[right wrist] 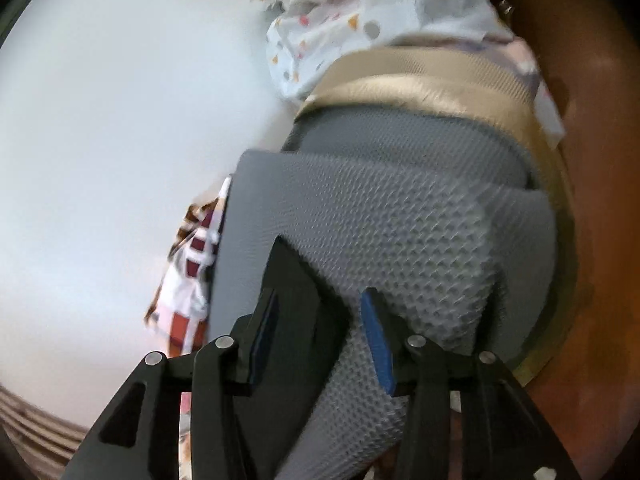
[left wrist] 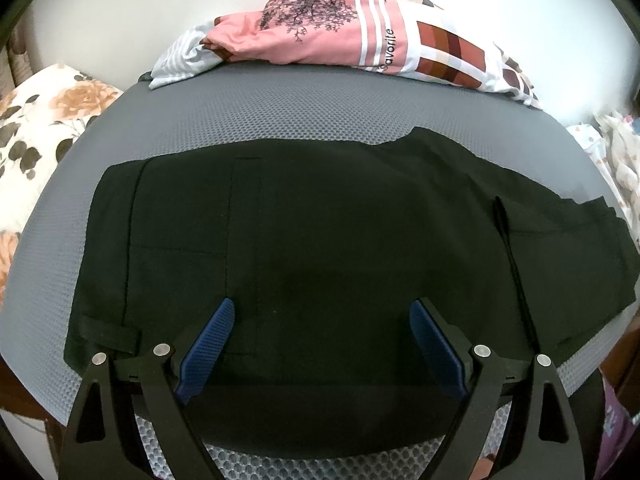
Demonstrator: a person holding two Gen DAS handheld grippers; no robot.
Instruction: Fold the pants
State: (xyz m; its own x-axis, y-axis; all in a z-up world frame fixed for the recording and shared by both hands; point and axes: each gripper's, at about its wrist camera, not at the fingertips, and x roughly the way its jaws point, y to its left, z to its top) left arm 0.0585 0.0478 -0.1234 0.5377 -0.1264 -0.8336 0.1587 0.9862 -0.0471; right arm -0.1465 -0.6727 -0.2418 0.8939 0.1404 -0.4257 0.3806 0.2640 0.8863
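Black pants (left wrist: 320,216) lie spread flat on a grey mesh mat (left wrist: 280,108), waistband to the left in the left wrist view. My left gripper (left wrist: 324,320) hovers over their near edge, jaws wide open, blue pads (left wrist: 216,332) apart and nothing held. In the right wrist view, a black corner of the pants (right wrist: 308,292) lies on the mat (right wrist: 420,220) between the fingers of my right gripper (right wrist: 320,316). The cloth sits against the left finger. The right blue pad (right wrist: 376,344) stands clear of it, with mat showing in the gap, so this gripper is open.
A pile of pink and checked garments (left wrist: 352,28) lies at the mat's far edge. A floral pillow (left wrist: 52,120) sits to the left and white dotted cloth (right wrist: 360,12) to the right. A tan band (right wrist: 420,80) and brown wood (right wrist: 600,160) border the mat's end.
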